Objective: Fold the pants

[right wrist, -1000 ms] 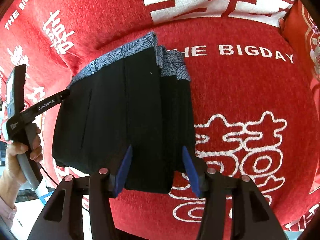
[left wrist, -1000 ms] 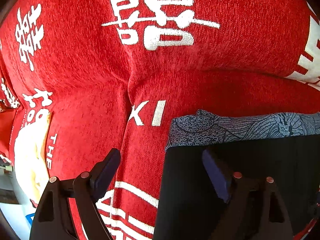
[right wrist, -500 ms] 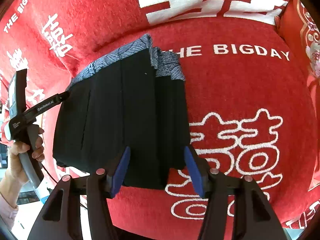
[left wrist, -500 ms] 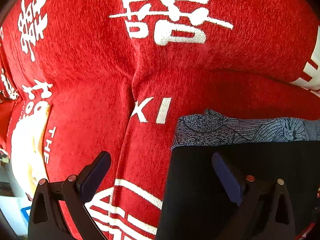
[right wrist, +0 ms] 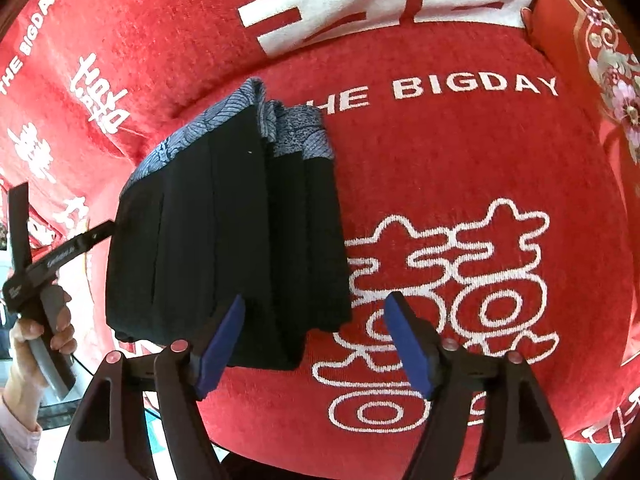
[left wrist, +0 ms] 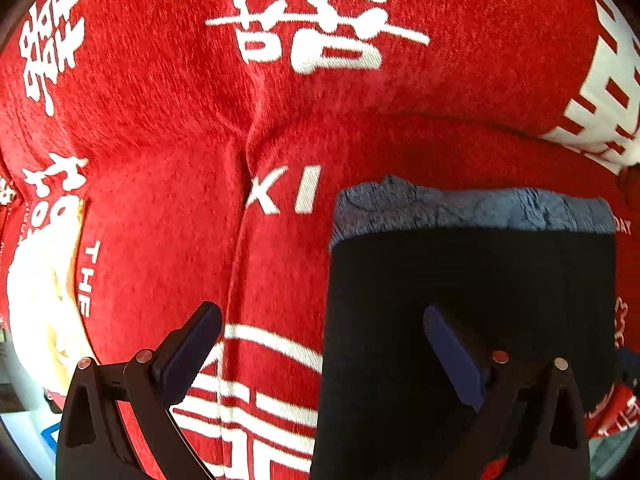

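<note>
Left wrist view: the left gripper (left wrist: 322, 354) hangs over a red cover (left wrist: 168, 240) printed with white characters and letters, which is draped over what look like cushions. Its fingers (left wrist: 188, 354) stand wide apart, nothing pressed between them. One finger sits at the lower left over bare red cloth; the other, at the lower right, is over the black pants (left wrist: 472, 304). The pants lie folded in the lower right of the frame, their left edge running between the two fingers. A blue-grey patterned band (left wrist: 472, 208) runs along their upper edge.

Right wrist view: the right gripper (right wrist: 316, 342) is at the bottom centre, its blue-padded fingers (right wrist: 220, 344) parting. The near corner of the folded pants (right wrist: 224, 240) lies in the gap, closer to the left-hand finger; the pads do not press on it. The pants lie as a folded stack left of centre on the red cover (right wrist: 460, 160), the patterned band (right wrist: 296, 136) at the far end. At the left edge of the frame a hand (right wrist: 36, 340) holds the left gripper's handle (right wrist: 44, 292), whose tip reaches the left edge of the pants; whether it touches cannot be told.
</note>
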Motion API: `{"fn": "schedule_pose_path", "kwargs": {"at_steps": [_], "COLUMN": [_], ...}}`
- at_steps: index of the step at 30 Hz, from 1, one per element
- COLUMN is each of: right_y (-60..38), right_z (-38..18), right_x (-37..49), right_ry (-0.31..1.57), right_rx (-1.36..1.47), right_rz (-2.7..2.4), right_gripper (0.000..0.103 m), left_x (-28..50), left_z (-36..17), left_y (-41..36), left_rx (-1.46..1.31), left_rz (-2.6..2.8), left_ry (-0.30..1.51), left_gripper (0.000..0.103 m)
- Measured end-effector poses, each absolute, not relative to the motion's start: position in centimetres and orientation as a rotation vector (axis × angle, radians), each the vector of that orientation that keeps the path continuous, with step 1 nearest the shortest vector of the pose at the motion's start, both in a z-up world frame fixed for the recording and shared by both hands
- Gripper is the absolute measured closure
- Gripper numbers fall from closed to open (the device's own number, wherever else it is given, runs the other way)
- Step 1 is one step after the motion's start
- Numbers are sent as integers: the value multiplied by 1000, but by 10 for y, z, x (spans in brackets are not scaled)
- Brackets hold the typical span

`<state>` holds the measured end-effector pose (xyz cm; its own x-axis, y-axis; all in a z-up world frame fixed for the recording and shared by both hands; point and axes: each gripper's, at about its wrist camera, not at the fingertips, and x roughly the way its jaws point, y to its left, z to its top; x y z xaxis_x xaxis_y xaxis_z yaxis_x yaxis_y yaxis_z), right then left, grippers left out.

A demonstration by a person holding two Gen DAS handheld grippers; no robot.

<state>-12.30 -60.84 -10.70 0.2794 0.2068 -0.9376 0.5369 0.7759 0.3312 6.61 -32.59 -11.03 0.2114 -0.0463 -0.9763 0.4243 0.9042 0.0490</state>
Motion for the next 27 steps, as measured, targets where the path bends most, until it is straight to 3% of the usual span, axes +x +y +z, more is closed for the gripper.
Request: {"fn": "schedule_pose_path", "kwargs": {"at_steps": [17, 27], "right_y": [-642, -648], "right_z": [-123, -160], "right_x": [-111, -80], "right_ry": [1206, 1253], "right_rx": [885, 919], "right_rz": [-138, 61], "right_gripper": [24, 24], "left_x": [70, 86], "left_z": [-127, -155], "left_y": [-316, -319], "left_rx": [172, 79], "left_rz": [-625, -767], "left_ry": [1507, 1602], "left_gripper": [2, 2]}}
